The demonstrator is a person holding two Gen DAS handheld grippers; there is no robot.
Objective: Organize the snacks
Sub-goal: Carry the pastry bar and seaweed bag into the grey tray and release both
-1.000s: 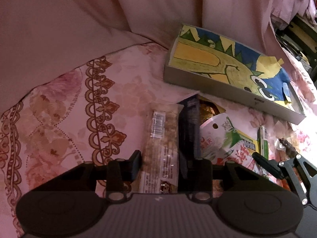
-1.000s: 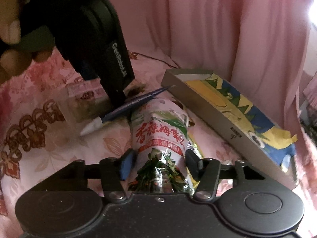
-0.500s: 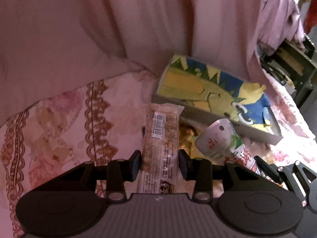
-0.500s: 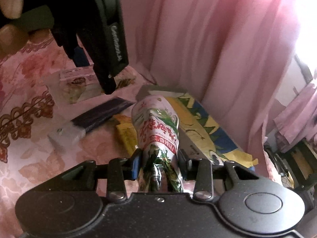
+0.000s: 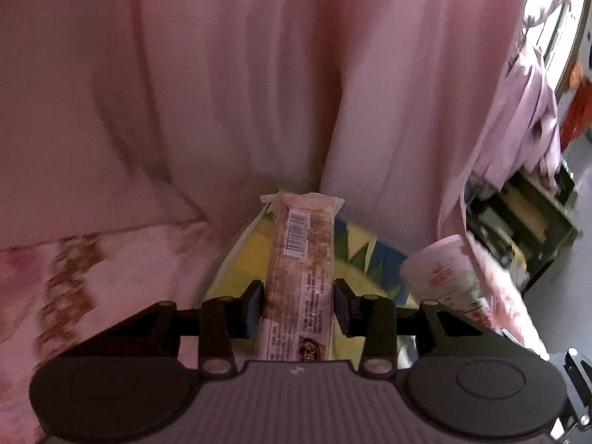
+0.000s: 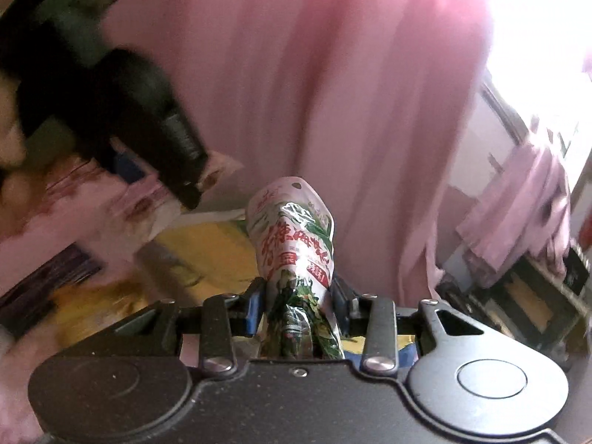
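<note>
- Step in hand: carry phase, both snacks off the bedspread [image 5: 74, 259] and heading for the dinosaur-print box [image 5: 355, 248].
- Left gripper [image 5: 298, 305]: pads clamped on the lower part of the cereal bar [image 5: 301, 259]; the bar sticks forward, its far end over the box's near-left corner.
- Right gripper [image 6: 298, 303]: its jaws have just been closing and now pinch the crumpled lower end of the seaweed snack bag [image 6: 292, 244], with the bag's top pointing at the pink curtain [image 6: 333, 92].
- Both views are blurred, so I can't tell how much room the box has inside.
- Dark flat packet [image 6: 48, 281] lies on the bedspread near the box's left edge, not yet picked up.
- Next move, my read: bring each gripper over the box, tip down, release one at a time so the packs don't collide.
</note>
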